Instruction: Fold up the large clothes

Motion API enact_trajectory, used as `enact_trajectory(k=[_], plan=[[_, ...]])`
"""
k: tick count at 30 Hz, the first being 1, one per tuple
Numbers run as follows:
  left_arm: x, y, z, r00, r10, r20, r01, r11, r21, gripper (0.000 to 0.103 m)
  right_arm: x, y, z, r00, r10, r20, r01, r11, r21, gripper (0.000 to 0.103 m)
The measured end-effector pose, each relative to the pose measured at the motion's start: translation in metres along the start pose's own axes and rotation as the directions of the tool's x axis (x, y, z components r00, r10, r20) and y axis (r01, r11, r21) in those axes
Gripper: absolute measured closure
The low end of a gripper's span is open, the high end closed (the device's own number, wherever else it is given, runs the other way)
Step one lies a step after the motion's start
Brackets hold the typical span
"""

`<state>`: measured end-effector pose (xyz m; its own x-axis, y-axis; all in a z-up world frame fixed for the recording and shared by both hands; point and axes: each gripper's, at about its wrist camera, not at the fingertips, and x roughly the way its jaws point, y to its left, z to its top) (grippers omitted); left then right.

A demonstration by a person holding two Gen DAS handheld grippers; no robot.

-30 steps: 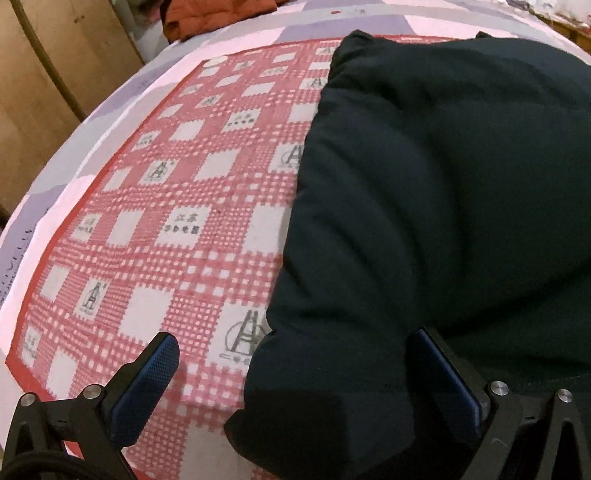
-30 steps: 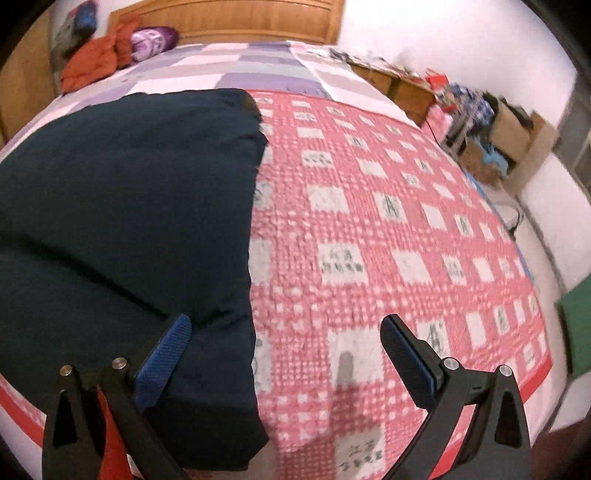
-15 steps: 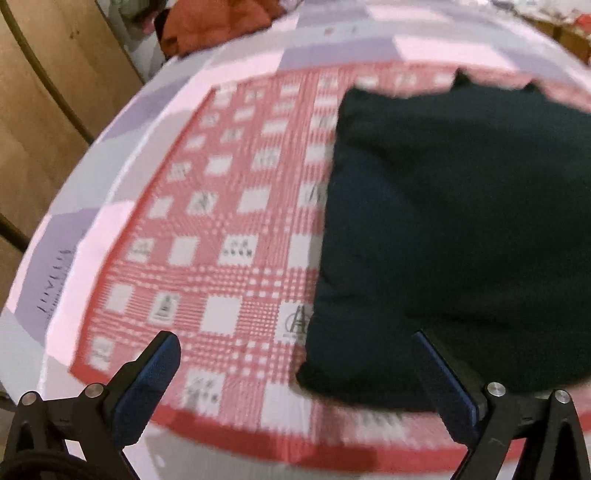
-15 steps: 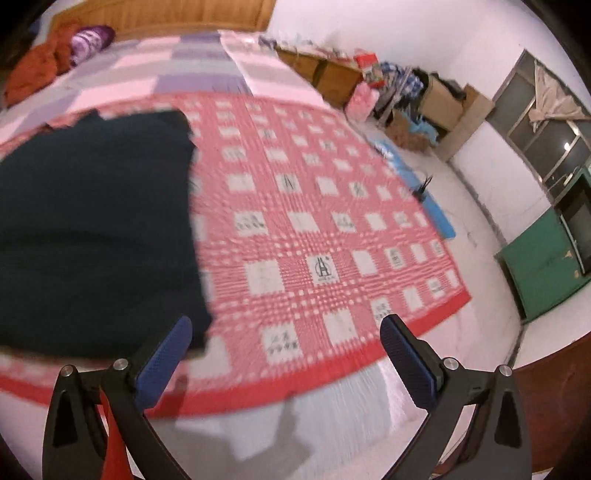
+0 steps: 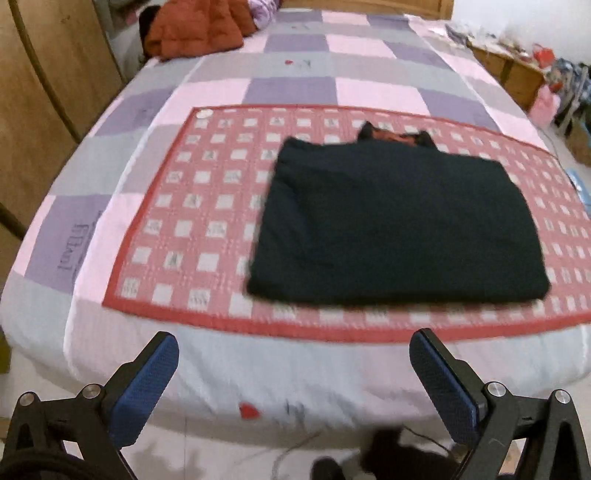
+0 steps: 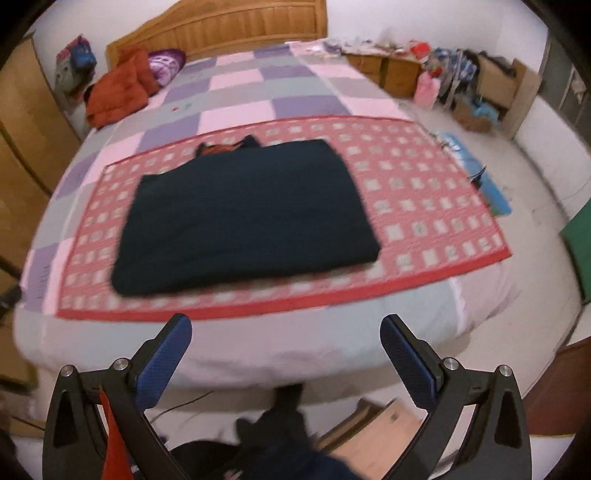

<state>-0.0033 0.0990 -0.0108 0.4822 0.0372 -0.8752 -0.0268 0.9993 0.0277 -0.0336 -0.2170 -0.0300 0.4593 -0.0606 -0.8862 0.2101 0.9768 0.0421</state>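
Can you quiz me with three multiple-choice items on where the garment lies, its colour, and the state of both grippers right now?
1. Where does the folded garment lie?
A. on the red checked mat
B. on the floor
C. against the headboard

2. What colour is the garment?
A. orange
B. very dark, near black
C. white

3. How are the left gripper and the right gripper?
A. both shut on the garment
B. one open, one shut
C. both open and holding nothing

Answers:
1. A: the mat's checks show on all sides of the dark rectangle.
2. B: it reads as a very dark block in both wrist views; the orange jacket is a different item near the headboard.
3. C: each pair of blue pads stands wide apart, short of the bed's edge.
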Motion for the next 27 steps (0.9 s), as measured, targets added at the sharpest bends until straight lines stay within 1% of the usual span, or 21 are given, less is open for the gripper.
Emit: enact_trajectory(k=[2, 3, 6, 8, 10, 14, 19, 27], plan=[[-0.015, -0.010, -0.004, 1.000, 0.007, -0.002, -0.007, 1.000, -0.002, 0.000, -0.021, 0.020, -0.008, 1.000, 0.024, -0.005, -0.024, 1.000, -0.011, 0.000], [-0.020, -0.013, -0.005, 1.000, 0.001, -0.011, -0.001, 1.000, -0.011, 0.000, -0.026, 0.025, -0.009, 1.000, 0.020, -0.011, -0.021, 1.000, -0.018, 0.000], [-0.030, -0.022, -0.008, 0.998, -0.045, -0.042, 0.043, 0.998, -0.039, 0.000, -0.046, 0.044, -0.010, 1.000, 0.027, -0.008, -0.028, 0.998, -0.052, 0.000], [-0.037, -0.030, -0.009, 0.998, -0.044, -0.040, 0.043, 0.999, -0.024, 0.000, -0.061, 0.055, -0.014, 1.000, 0.019, 0.008, -0.018, 0.997, -0.076, 0.000], [-0.046, -0.036, -0.009, 0.998, -0.053, -0.031, 0.053, 0.999, -0.007, 0.000, -0.070, 0.061, -0.018, 0.999, 0.030, 0.013, -0.029, 0.996, -0.087, 0.000], [-0.059, -0.043, -0.006, 0.997, -0.082, -0.009, 0.082, 0.997, 0.014, 0.000, -0.080, 0.066, -0.022, 0.999, 0.036, 0.017, -0.034, 0.994, -0.105, 0.000], [-0.066, -0.050, -0.002, 0.996, -0.094, -0.002, 0.094, 0.995, 0.038, 0.000, -0.088, 0.063, -0.018, 0.999, 0.032, 0.032, -0.029, 0.995, -0.095, 0.000], [-0.068, -0.054, 0.005, 0.996, -0.084, -0.001, 0.084, 0.995, 0.058, 0.000, -0.088, 0.061, -0.008, 0.999, 0.028, 0.027, -0.026, 0.997, -0.072, 0.000]])
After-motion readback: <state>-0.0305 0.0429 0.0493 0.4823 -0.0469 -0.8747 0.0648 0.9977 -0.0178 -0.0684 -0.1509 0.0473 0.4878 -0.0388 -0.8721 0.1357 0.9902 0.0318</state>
